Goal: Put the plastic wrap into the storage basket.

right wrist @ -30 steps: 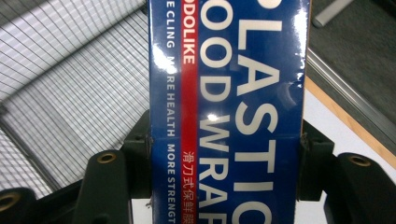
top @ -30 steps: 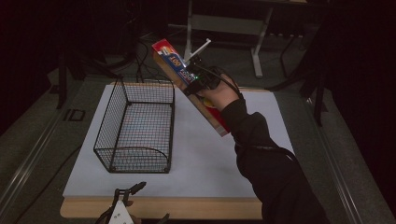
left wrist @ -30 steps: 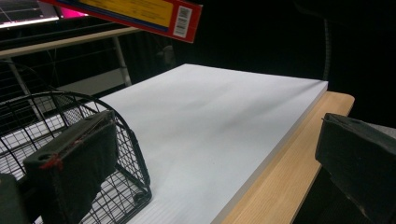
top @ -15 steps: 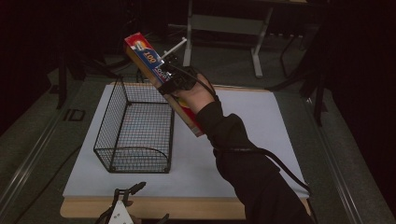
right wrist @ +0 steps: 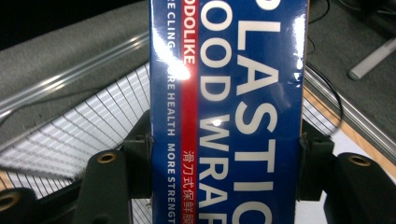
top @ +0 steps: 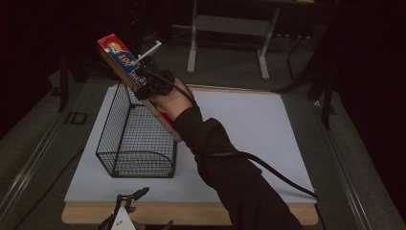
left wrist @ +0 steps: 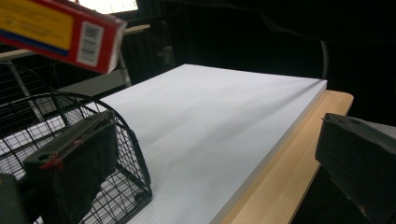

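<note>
Right gripper (top: 149,85) pinched the plastic wrap box (top: 119,60), tilted above the wire basket (top: 136,139).
Since the earlier frame, box and hand had shifted left over the basket's far end; left gripper (top: 125,211) stayed spread at the bench (top: 268,124) edge.

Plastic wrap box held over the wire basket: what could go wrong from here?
The plastic wrap box is long and tilted, gripped mid-length by the right claw; it could pivot or slip between the pads. Its lower end sits near the wire basket rim, so it might catch the wire and tip the basket. The left claw, open near the basket's end, could get bumped.
</note>
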{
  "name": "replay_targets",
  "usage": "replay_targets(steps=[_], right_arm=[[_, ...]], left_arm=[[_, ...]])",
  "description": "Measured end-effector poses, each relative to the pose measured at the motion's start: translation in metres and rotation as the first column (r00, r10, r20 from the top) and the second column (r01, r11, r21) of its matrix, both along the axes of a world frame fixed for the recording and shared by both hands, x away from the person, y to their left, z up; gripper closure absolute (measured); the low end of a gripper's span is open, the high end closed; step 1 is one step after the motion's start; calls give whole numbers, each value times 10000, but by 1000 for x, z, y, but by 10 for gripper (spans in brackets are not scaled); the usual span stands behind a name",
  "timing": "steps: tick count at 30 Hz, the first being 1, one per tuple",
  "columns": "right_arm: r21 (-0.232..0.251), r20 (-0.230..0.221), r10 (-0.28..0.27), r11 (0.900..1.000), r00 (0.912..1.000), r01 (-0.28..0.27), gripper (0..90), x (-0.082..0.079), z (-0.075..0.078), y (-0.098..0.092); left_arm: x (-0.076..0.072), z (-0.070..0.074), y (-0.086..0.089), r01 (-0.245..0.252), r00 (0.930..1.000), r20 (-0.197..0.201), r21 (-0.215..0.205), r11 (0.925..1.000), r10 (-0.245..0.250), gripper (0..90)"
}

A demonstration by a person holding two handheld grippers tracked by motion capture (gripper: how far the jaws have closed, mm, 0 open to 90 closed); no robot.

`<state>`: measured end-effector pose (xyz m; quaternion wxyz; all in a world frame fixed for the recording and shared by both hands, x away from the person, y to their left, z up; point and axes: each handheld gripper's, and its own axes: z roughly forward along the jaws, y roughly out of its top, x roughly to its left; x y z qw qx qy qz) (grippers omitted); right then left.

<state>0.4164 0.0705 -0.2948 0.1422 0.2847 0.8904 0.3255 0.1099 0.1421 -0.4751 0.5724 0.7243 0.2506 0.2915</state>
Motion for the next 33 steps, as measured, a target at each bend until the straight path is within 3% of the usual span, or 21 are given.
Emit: replay_targets(steps=[3, 7, 12, 15, 20, 32, 33], right_arm=[[323, -46, -13, 9995, 10000, 15, 396, 0, -4, 12], [409, 47, 62, 9991, 10000, -64, 396, 0, -12, 25], [890, -278, 6, 9960, 9996, 19, 396, 3, -26, 36], [754, -356, 18, 9972, 9994, 9, 396, 4, -37, 41], [976, -531, -13, 9952, 9986, 65, 396, 6, -55, 46], [491, -687, 16, 9988, 9976, 18, 396, 3, -92, 53], [612, -950, -26, 9981, 9955, 85, 396, 3, -96, 53]], left_arm=[[-1, 0, 1, 8, 10000, 12, -33, 10000, -8, 1], [-1, 0, 2, 4, 10000, 23, -77, 10000, -4, 1], [-1, 0, 3, -27, 10000, -1, -89, 10000, 27, 1], [-1, 0, 3, -33, 10000, -20, -47, 10000, 33, 1], [-1, 0, 3, -23, 10000, -46, -25, 10000, 23, 1], [-1, 0, 3, 16, 10000, -35, 50, 10000, -15, 1], [-1, 0, 3, 21, 10000, -39, 69, 10000, -21, 1]])
